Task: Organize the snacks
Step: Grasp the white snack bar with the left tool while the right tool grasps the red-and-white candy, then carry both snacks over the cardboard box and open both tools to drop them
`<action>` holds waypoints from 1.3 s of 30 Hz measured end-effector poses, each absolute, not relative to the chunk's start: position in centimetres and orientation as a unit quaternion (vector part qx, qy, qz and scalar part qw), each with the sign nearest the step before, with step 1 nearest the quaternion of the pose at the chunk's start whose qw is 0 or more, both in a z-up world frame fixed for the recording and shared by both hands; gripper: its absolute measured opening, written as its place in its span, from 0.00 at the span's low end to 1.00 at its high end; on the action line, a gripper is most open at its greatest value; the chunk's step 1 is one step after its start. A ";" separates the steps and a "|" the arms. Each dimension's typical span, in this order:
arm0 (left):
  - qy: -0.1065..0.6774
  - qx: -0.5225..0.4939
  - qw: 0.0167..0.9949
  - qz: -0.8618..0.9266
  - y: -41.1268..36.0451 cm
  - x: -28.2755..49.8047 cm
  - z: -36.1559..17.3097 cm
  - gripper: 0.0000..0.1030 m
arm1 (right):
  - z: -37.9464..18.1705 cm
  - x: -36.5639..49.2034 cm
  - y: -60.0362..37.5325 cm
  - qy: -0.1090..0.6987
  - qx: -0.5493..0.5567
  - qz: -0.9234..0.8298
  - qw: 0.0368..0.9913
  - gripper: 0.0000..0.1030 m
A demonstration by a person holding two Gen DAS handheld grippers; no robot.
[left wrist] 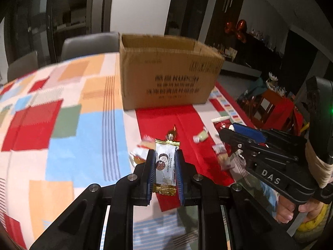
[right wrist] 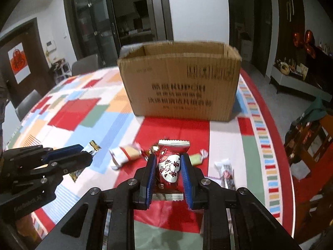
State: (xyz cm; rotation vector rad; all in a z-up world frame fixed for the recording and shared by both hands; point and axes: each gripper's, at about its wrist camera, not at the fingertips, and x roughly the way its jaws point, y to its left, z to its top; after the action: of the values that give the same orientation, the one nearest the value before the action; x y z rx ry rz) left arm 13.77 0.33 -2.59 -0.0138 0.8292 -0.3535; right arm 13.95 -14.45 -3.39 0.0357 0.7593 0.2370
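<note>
Left gripper [left wrist: 164, 156] fingers pinching white-and-gold coconut candy wrapper [left wrist: 165, 164]; right gripper [right wrist: 168, 162] fingers clamping red foil snack packet [right wrist: 169, 166]; open brown cardboard box [right wrist: 179, 83] beyond both.

You see dim indoor light, strong fisheye bending with black corners, motion blur smearing the cardboard box [left wrist: 168, 73] print and the worktop [right wrist: 83, 112] cloth.

Box [right wrist: 179, 83] sits on table [right wrist: 83, 108], chairs [left wrist: 89, 43] behind. Loose snacks [right wrist: 124, 154] lie on table in front of box.
</note>
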 end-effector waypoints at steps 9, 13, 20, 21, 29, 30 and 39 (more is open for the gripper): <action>0.348 0.018 0.923 -0.163 0.7 15.3 1.7 0.19 | 0.9 14.8 -14.6 0.323 0.019 0.119 0.939 0.24; 0.328 0.026 0.930 -0.163 0.6 16.4 3.5 0.19 | 2.7 16.0 -14.9 0.309 0.027 0.123 0.943 0.24; 0.318 0.026 0.933 -0.167 0.7 19.2 6.1 0.19 | 5.9 18.6 -15.4 0.281 0.014 0.110 0.953 0.24; 0.316 0.028 0.934 -0.167 0.6 19.7 6.5 0.19 | 6.3 18.9 -15.4 0.278 0.012 0.108 0.955 0.24; 0.326 0.029 0.926 -0.187 -0.2 23.9 8.0 0.19 | 8.9 22.2 -15.6 0.265 0.005 0.114 0.958 0.24; 0.329 0.028 0.925 -0.189 -0.2 24.3 8.1 0.19 | 9.1 22.7 -15.6 0.265 0.006 0.116 0.957 0.24; 0.351 0.007 0.913 -0.207 -0.8 29.1 8.8 0.19 | 9.2 27.4 -16.1 0.288 0.028 0.123 0.949 0.24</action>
State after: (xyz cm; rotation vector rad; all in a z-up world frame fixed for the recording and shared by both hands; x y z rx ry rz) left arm 29.13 -0.81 8.78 0.0153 0.7225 -0.4270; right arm 27.41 -16.15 9.16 0.0565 0.5867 0.2497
